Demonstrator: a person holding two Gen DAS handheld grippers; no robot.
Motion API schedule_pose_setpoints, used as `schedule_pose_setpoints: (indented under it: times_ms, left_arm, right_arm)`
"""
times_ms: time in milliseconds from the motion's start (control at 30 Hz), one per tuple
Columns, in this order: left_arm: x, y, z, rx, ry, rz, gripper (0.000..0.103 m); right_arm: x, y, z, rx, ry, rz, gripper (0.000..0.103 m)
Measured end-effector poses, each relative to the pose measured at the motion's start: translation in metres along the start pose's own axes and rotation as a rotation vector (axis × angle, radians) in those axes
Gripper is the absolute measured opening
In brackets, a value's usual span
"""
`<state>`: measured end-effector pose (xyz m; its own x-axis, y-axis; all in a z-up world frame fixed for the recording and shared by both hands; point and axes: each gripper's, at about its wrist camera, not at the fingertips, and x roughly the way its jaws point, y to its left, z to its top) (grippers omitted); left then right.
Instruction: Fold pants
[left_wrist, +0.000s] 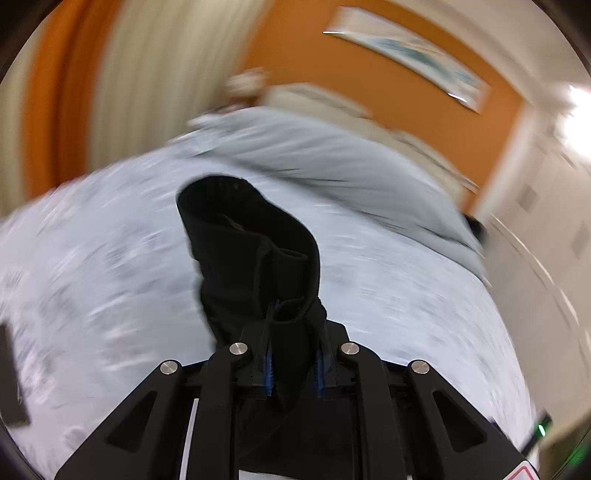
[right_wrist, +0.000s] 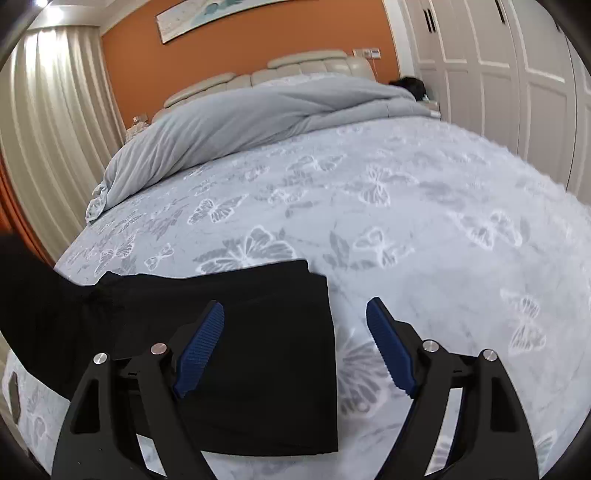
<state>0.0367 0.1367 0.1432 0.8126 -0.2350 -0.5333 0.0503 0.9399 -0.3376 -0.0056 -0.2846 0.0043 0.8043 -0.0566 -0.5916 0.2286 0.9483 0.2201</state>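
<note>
The left claw (left_wrist: 293, 363) is clamped on a bunched end of the black pants (right_wrist: 258, 354), lifting that dark cloth clear of the bed (right_wrist: 424, 221). The right claw (right_wrist: 295, 350) stands with its blue pads (right_wrist: 201, 350) spread wide, gripping nothing, poised over the folded part of the pants lying flat on the bed. From the right claw, the pants run leftward, their long axis crossing its view. The square folded edge sits between its fingers, nearer this hand. Beyond the pants lies a rumpled grey duvet (right_wrist: 240, 122).
</note>
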Motion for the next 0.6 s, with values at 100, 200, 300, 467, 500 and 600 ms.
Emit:
schedule_pose_setpoints:
  times_ms: [100, 200, 300, 467, 500, 600]
  left_arm:
    - [0.016, -0.083, -0.028, 0.110, 0.079, -0.118, 0.055]
    - [0.042, -0.125, -0.079, 0.158, 0.155, -0.113, 0.080]
    - [0.045, -0.122, -0.108, 0.148, 0.196, -0.101, 0.080]
    - [0.028, -0.073, -0.112, 0.079, 0.208, -0.006, 0.081]
    - [0.022, -0.062, -0.113, 0.077, 0.195, 0.016, 0.081]
    - [0.005, -0.032, -0.113, 0.066, 0.163, 0.089, 0.082]
  right_arm:
    - [-0.001, -0.003, 0.005, 0.031, -0.008, 0.025, 0.077]
    - [0.003, -0.014, 0.008, 0.105, 0.015, 0.074, 0.078]
    - [0.005, -0.026, 0.007, 0.153, 0.056, 0.122, 0.078]
    - [0.017, -0.026, 0.006, 0.248, 0.126, 0.329, 0.078]
    - [0.024, -0.021, 0.006, 0.269, 0.157, 0.397, 0.078]
    - [0.044, -0.002, 0.007, 0.273, 0.226, 0.527, 0.078]
